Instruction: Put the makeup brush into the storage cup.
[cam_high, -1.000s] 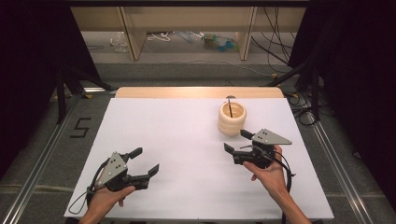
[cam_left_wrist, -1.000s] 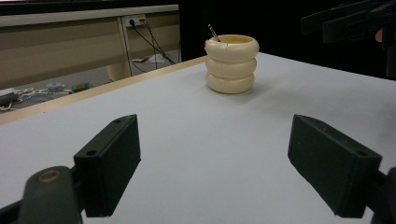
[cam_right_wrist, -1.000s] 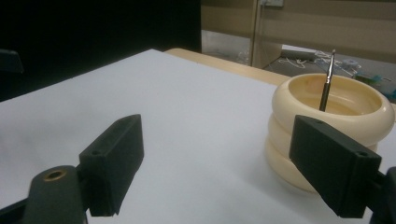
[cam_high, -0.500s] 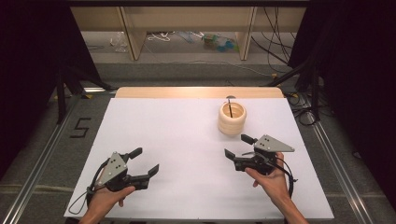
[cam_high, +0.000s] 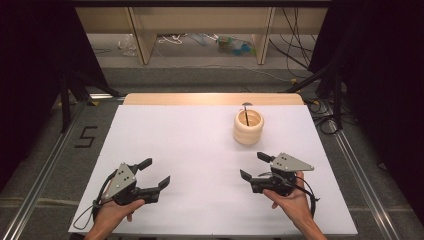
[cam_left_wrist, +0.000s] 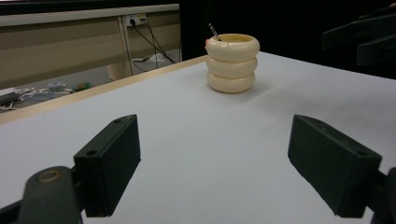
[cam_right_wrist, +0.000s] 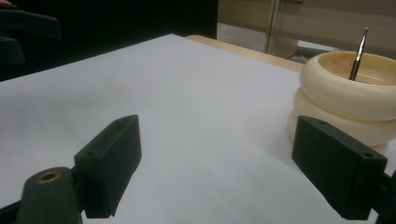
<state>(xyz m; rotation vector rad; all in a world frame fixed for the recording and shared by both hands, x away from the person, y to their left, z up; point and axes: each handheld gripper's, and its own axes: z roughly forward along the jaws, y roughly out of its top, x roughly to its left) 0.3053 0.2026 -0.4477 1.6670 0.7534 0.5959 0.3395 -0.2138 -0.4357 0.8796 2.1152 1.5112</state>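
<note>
A cream ribbed cup (cam_high: 248, 126) stands upright on the white table (cam_high: 200, 150), right of centre toward the back, with a thin dark stick (cam_high: 247, 113) leaning inside it. The cup (cam_left_wrist: 232, 62) also appears ahead in the left gripper view, and the cup (cam_right_wrist: 348, 95) sits close at the right in the right gripper view, its stick (cam_right_wrist: 358, 55) poking up. My left gripper (cam_high: 154, 173) rests open near the front left, holding nothing. My right gripper (cam_high: 255, 166) is open near the front right, a short way in front of the cup.
A wooden strip (cam_high: 212, 99) runs along the table's far edge. Beyond it are bench legs (cam_high: 140, 35), cables and small clutter on the floor. A "5" mark (cam_high: 86, 136) lies on the floor at the left. Metal rails flank both table sides.
My right gripper has drawn back toward the front edge, away from the cup. The left gripper has stayed where it was.
</note>
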